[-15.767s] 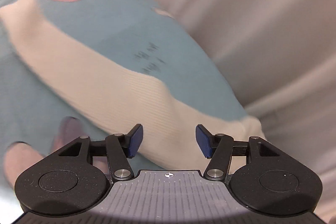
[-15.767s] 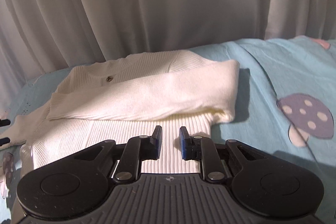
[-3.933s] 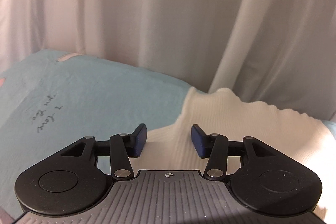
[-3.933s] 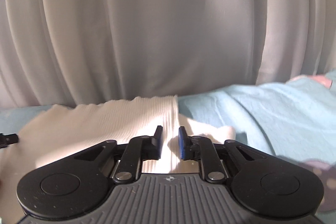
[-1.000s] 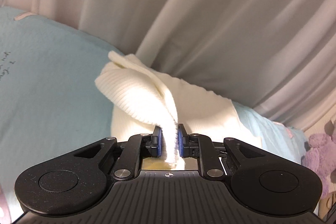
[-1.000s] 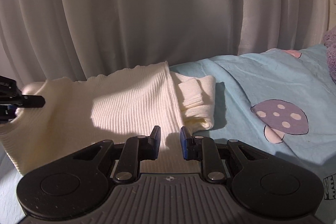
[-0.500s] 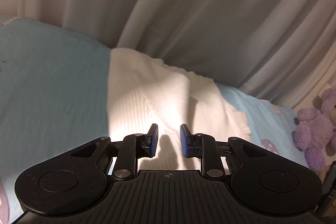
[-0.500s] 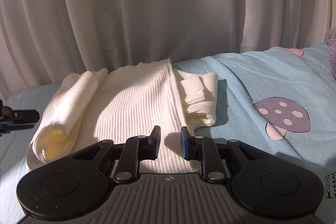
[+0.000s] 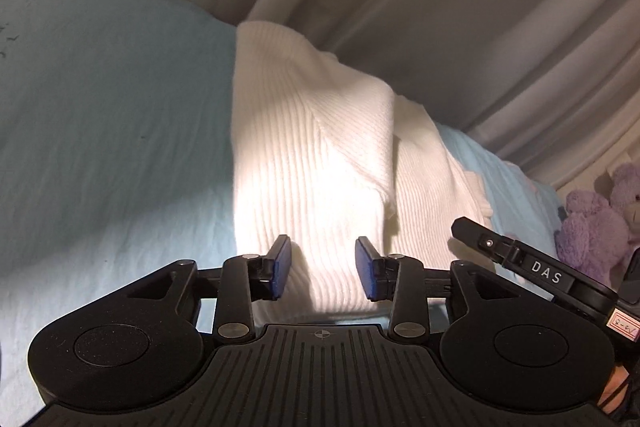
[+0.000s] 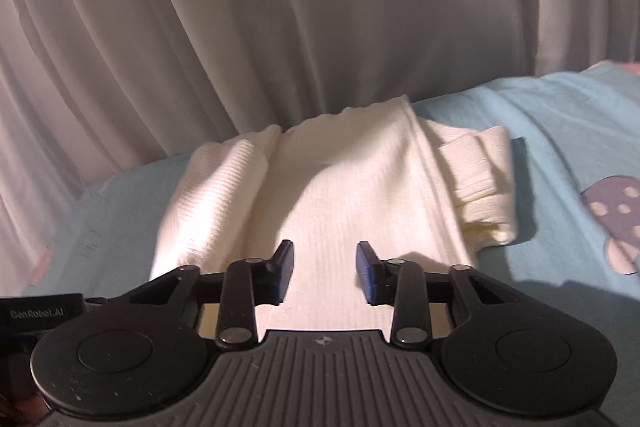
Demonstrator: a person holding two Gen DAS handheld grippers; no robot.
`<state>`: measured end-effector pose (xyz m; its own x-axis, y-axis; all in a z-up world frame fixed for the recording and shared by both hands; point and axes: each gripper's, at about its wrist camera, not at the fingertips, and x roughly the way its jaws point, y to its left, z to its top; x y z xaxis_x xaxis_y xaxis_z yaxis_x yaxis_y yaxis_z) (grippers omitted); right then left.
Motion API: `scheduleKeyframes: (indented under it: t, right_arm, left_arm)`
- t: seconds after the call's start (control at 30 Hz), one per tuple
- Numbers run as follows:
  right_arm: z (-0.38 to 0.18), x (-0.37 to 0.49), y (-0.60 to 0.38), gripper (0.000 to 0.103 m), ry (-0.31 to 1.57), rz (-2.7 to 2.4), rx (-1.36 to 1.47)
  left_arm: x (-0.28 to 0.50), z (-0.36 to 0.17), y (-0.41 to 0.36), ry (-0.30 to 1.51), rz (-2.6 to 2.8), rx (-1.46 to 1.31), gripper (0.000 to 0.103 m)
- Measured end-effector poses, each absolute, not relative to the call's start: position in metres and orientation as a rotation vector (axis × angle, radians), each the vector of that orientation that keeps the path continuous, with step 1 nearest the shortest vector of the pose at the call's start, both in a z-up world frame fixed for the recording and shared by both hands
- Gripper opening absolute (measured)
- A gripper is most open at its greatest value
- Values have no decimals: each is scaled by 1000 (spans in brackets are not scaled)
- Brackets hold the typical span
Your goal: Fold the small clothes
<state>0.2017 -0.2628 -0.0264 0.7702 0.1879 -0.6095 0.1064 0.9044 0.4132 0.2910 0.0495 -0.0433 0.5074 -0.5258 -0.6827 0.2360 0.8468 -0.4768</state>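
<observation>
A cream ribbed sweater [image 9: 312,163] lies folded into a narrow stack on the light blue bedsheet [image 9: 100,131]; it also shows in the right wrist view [image 10: 352,195], with a folded sleeve cuff [image 10: 480,179] sticking out at its right side. My left gripper [image 9: 323,269] is open and empty over the sweater's near edge. My right gripper [image 10: 324,273] is open and empty over the sweater's near edge too. The right gripper's finger [image 9: 520,263] shows at the right of the left wrist view.
White curtains [image 10: 320,27] hang close behind the bed. A purple plush toy [image 9: 596,223] sits at the far right. The sheet has a mushroom print [image 10: 616,219] right of the sweater.
Both grippers have opened wider over the last half second. One second ago the left gripper was shut on a fold of the sweater; it has let go, and the fold now lies flat.
</observation>
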Motion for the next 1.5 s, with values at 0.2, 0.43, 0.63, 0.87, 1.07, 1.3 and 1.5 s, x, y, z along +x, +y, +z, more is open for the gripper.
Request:
scheduleKeyframes:
  t: [0.2, 0.43, 0.63, 0.87, 1.07, 1.3, 1.5]
  right_arm:
    - [-31, 256, -258, 46, 744, 213, 668]
    - [-58, 301, -244, 38, 843, 281, 784]
    - [-66, 312, -231, 20, 847, 313, 766]
    - [-15, 280, -196, 11, 693, 115, 219]
    - [-31, 271, -222, 12, 758, -30, 115]
    - [-42, 254, -273, 26, 759, 103, 553]
    - [-60, 257, -295, 29, 784, 224, 825]
  left_arm:
    - [307, -46, 67, 860, -290, -291, 55]
    - [318, -55, 65, 870, -297, -319, 54]
    - [322, -57, 64, 883, -351, -325, 54]
    - [314, -49, 55, 885, -429, -326, 55]
    - [303, -57, 20, 909, -519, -265, 55]
    - [287, -53, 7, 927, -593, -288, 54]
    - [280, -50, 12, 942, -561, -272, 56]
